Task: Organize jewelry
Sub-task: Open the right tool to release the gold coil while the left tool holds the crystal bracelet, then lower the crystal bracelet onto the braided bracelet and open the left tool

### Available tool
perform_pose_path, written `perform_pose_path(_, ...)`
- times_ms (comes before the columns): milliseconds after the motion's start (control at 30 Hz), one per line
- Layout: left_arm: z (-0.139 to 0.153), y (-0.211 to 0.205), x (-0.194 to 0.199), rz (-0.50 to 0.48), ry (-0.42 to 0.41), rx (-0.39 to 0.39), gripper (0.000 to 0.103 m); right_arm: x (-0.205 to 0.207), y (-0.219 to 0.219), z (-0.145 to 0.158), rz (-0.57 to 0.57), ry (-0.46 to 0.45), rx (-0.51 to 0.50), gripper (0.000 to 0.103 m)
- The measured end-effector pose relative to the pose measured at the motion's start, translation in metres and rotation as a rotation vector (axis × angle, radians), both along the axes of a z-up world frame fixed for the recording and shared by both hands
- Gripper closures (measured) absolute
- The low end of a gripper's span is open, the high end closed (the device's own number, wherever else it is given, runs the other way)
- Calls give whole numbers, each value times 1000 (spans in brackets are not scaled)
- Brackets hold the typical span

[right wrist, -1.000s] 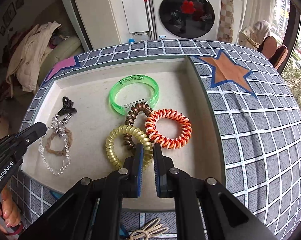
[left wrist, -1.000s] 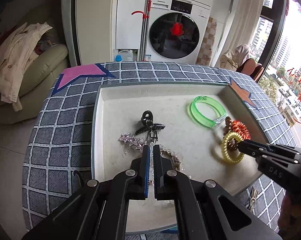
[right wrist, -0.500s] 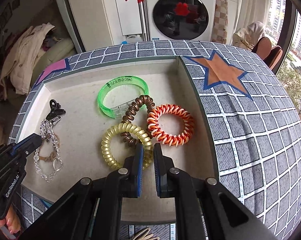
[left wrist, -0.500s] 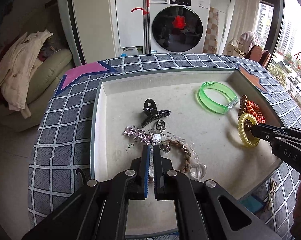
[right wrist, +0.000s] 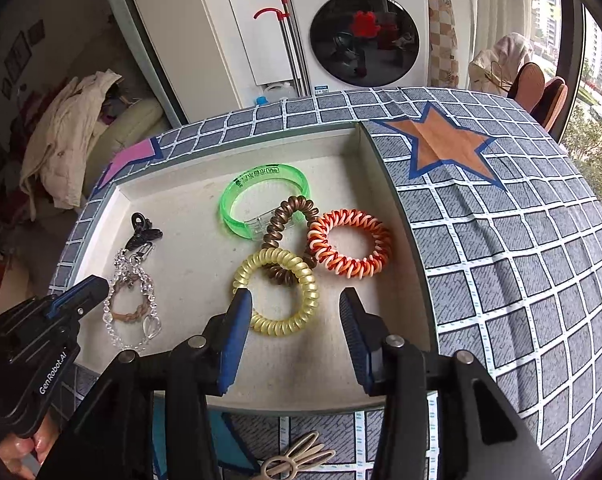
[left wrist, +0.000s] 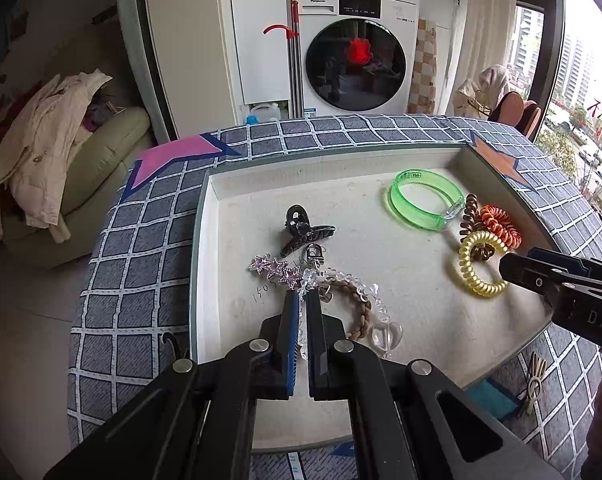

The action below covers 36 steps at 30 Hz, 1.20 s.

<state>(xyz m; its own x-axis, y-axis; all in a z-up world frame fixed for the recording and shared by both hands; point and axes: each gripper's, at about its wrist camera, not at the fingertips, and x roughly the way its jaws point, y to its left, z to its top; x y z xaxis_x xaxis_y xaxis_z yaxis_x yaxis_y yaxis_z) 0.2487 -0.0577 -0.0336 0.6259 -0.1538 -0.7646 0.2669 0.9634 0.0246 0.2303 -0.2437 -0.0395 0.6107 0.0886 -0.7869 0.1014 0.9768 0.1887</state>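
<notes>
My left gripper [left wrist: 303, 300] is shut on the clear bead chain [left wrist: 343, 276], whose beads show in the slit between its pads; in the right wrist view the left gripper [right wrist: 95, 286] touches the chain's left side. My right gripper [right wrist: 296, 300] is opening, its jaws wide apart. The near arc of the yellow spiral tie [right wrist: 311, 288] lies between them on the tray [left wrist: 321, 182], and no pad presses on it. Behind it lie a brown spiral tie [right wrist: 281, 232], an orange-white one [right wrist: 349, 244] and a green bangle [right wrist: 261, 196].
A black claw clip [left wrist: 303, 230], a star hairpin [left wrist: 275, 268] and a braided brown tie [left wrist: 357, 300] lie by the chain. A beige clip [right wrist: 297, 456] rests on the checked cloth [right wrist: 501, 260] in front of the tray. The tray's right wall [right wrist: 397, 220] stands close to the ties.
The right jaws, shut at the yellow tie's near edge before, have spread wide and let it go. The left gripper stays shut on the chain.
</notes>
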Motion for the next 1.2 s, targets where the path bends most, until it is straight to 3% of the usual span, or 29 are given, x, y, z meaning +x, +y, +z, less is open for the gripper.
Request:
perform_pose_path(833,22,6,-18,7,-48,10,80,-28,0,18,0,-34,15,49)
perform_pose_path(1200,21,17,-24,31,-27,-9,80,-34,0,21,2,-42,26,46)
